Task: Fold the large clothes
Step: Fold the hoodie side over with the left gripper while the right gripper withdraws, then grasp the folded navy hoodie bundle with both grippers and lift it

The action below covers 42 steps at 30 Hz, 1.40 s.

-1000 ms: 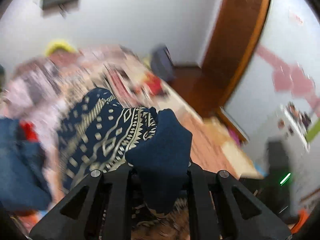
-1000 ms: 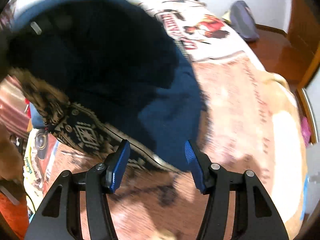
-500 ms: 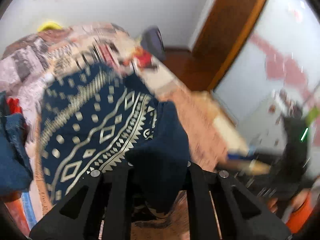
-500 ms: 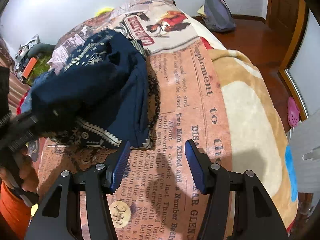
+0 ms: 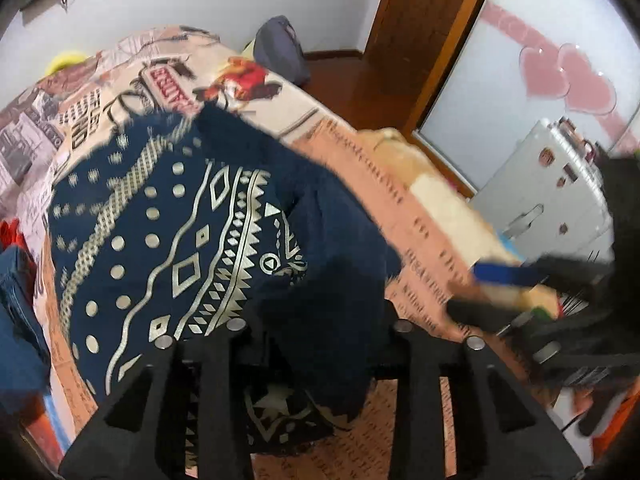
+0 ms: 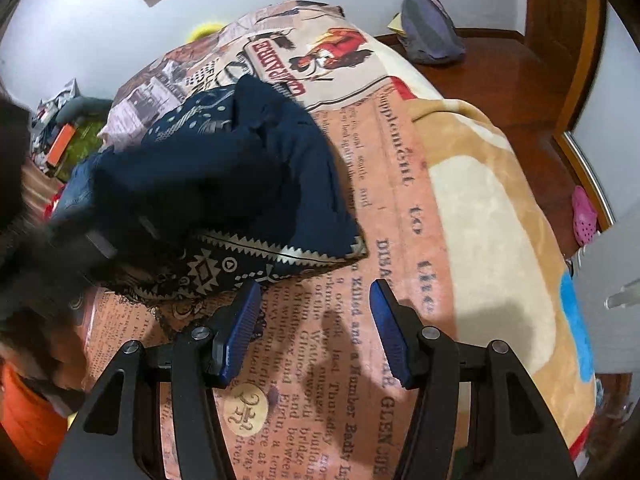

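While the navy patterned garment (image 5: 168, 248) lay heaped on the bed (image 6: 472, 208), my left tool (image 5: 316, 340) had just been easing its jaws apart, with a plain navy fold of the cloth sitting between them. Whether the pads were pressing on it I could not tell (the fabric covered them completely). My right tool (image 6: 316, 320) hung over the newspaper-print blanket with its blue pads (image 6: 244, 320) standing apart and nothing between them, just in front of the garment's zigzag-trimmed hem.

As for progress, I judged it an early fold. One part of the garment was doubled over onto the rest, plain side up, so that the white diamond-and-dot print showed on one half and solid navy on the other. But it was no tidy packet: the top layer bunched and puckered, the edges did not line up, and the corner nearest my right tool flopped loose. Smoothing, squaring the hem and at least one more fold looked to be ahead. Beyond the garment, a blue denim piece (image 5: 16, 320) waited at the bed's edge, so there seemed to be more laundry to get through.
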{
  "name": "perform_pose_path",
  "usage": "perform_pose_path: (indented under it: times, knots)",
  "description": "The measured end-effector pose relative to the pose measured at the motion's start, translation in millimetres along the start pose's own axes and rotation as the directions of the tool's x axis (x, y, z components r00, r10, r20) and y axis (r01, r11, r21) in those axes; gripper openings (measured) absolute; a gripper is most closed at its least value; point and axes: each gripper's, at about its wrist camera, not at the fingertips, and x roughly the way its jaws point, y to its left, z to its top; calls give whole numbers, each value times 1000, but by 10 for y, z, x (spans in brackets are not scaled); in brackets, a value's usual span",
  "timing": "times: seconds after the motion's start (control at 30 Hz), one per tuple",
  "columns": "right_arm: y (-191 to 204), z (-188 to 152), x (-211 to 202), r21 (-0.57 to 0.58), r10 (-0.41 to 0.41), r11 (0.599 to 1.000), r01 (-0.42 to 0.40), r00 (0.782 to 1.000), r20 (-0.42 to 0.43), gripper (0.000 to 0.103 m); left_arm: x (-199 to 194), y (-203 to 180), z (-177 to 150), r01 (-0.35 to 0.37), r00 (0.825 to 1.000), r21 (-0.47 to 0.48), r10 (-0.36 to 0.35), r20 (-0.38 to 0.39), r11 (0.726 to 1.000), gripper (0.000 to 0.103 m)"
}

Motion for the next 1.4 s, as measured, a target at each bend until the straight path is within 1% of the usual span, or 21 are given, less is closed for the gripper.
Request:
perform_pose_path:
  times: [0.03,0.07,0.13,0.2,0.27,0.33,0.37,0.4,0.53,0.63,0.8,0.9,0.97,1.07,1.13,1.17,1.2,1.23,1.3,1.37,1.4]
  knots:
    - [-24,10,-44,4,3,1000,-3,1000,7,53,-47,8,-30,6,1000,2,-6,8,1000,39]
    - [-30,22,-72,4,3,1000,-3,1000,12,53,-109,23,-49,24,1000,-2,-24,11,1000,52]
    - [-29,61,-128,3,3,1000,-3,1000,22,53,-275,72,-82,55,998,-15,-55,27,998,67]
    - [-7,111,-170,4,18,1000,-19,999,33,53,-442,88,-101,46,997,-20,-45,55,999,74]
    - [48,183,-196,8,47,999,-47,998,48,53,-643,180,-203,-19,995,-28,22,100,999,95]
    - [130,242,-197,4,78,997,-78,995,57,53,-769,294,-333,-93,984,-55,100,145,994,100]
    - [189,275,-187,-2,99,995,-100,993,58,53,-823,380,-444,-132,978,-76,142,155,988,100]
    - [245,298,-172,-6,119,993,-119,991,57,53,-829,428,-496,-146,977,-83,157,147,986,100]
    - [541,359,-40,-30,190,981,-189,981,30,58,-701,683,-803,-160,985,-123,166,40,979,100]
    - [746,352,111,-52,218,975,-218,976,-6,58,-558,840,-964,-198,980,-162,199,-13,967,100]
    - [891,308,376,-31,223,974,-226,972,-78,59,-511,1041,-1059,-187,981,-256,192,-2,949,100]
    - [916,336,517,-17,231,972,-234,968,-95,59,-454,1121,-1051,-174,984,-274,177,-11,946,100]
    - [908,384,605,-4,209,978,-210,973,-94,59,-419,1145,-1051,-156,988,-283,155,-26,946,100]
    - [880,447,755,22,219,976,-218,971,-95,61,-346,1158,-1060,-123,992,-284,113,-51,951,100]
    - [872,480,805,35,220,975,-218,972,-80,54,-316,1162,-1051,-123,992,-285,111,-58,951,100]
    - [885,495,795,29,217,976,-215,974,-68,38,-319,1163,-1047,-126,992,-285,114,-57,950,100]
    - [903,516,756,16,197,980,-197,979,-48,29,-318,1175,-1043,-130,991,-287,118,-56,949,100]
    - [915,538,710,4,192,981,-192,981,-35,15,-323,1174,-1044,-132,991,-287,121,-56,949,100]
    - [970,589,520,-30,224,974,-223,974,18,12,-347,1174,-1034,-146,989,-284,137,-52,948,100]
    - [1095,651,260,-102,203,976,-194,974,95,11,-404,1200,-993,-193,981,-269,191,-35,944,101]
    - [1155,684,120,-139,207,972,-188,969,138,10,-429,1218,-953,-203,979,-260,202,-27,944,101]
